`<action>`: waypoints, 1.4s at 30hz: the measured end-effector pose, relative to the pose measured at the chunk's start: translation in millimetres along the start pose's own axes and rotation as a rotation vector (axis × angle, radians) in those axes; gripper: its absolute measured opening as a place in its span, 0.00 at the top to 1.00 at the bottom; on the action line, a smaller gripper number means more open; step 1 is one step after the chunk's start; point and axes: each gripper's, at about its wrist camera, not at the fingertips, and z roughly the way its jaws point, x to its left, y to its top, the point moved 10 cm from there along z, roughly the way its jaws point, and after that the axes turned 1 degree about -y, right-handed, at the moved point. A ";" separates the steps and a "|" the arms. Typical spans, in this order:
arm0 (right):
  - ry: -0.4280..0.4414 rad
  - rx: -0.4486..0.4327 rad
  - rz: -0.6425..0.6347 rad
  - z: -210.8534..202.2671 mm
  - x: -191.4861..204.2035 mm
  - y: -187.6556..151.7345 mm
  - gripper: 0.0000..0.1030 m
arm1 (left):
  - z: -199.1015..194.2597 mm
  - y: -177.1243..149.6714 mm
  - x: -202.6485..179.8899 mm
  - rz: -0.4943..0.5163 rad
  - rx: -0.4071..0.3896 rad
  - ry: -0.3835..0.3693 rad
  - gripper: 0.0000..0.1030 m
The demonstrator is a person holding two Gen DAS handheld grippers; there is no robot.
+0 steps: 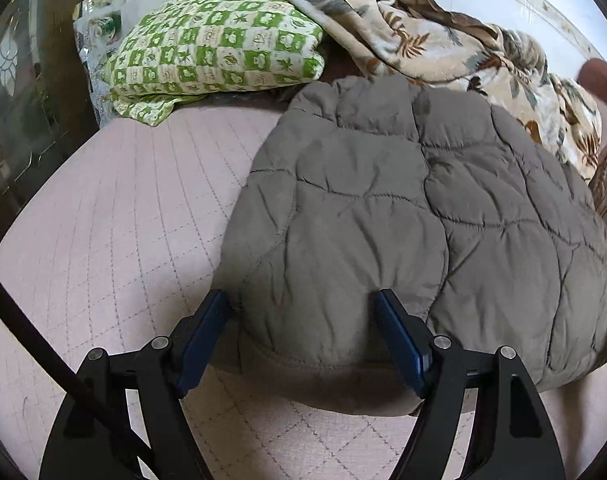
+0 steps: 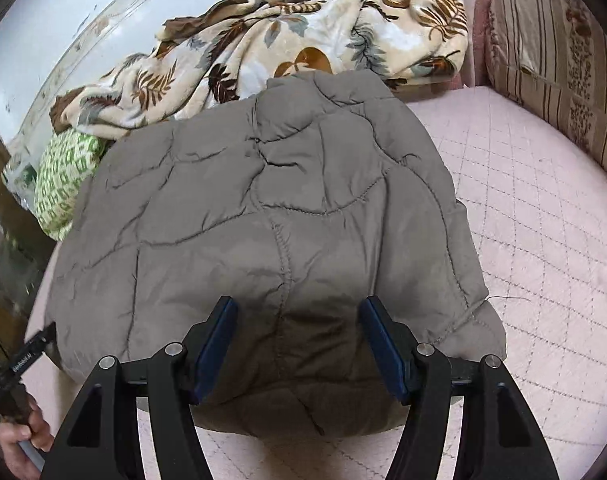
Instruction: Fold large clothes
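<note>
The left tool (image 1: pixel 303 308) has its two blue-padded fingers (image 1: pixel 201 344) standing wide apart, with the near hem of the grey-brown quilted padded jacket (image 1: pixel 403 216) bulging between them. The pads sit close to the fabric on either side, but whether they actually pinch it cannot be told. The right tool (image 2: pixel 299 314) is spread just as wide, its blue pads (image 2: pixel 379 348) flanking the jacket (image 2: pixel 271 208) at its near edge in the same way, and again no clear clamp on the cloth shows.

The jacket lies as a puffy, folded bundle on the pale pink quilted bed cover (image 1: pixel 115 208), its far edge reaching a crumpled cream fleece blanket with brown and grey leaf print (image 1: pixel 443 44). Beside that blanket, at the left in the left wrist view, rests a green-and-white checked pillow (image 1: pixel 219 52).

In the right wrist view the bed cover (image 2: pixel 523 184) spreads bare to the right of the jacket, bordered by a beige striped floral cushion (image 2: pixel 555 60). At the lower left of that view a person's hand (image 2: pixel 23 436) grips the other tool's black handle.
</note>
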 end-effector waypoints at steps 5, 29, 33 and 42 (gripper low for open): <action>0.076 -0.030 0.070 -22.5 -2.7 10.1 0.33 | -15.5 11.5 16.1 -0.050 -0.023 -0.019 0.26; 0.188 -0.047 0.641 -71.3 -115.6 -33.1 0.27 | -4.8 -42.4 64.2 -0.521 0.233 -0.305 0.26; 0.249 -0.007 0.718 -54.8 -114.3 -44.0 0.26 | 4.4 -47.1 60.3 -0.575 0.244 -0.333 0.26; 0.253 0.012 0.750 -15.7 -102.3 -49.6 0.24 | 14.5 -44.8 57.4 -0.623 0.162 -0.352 0.26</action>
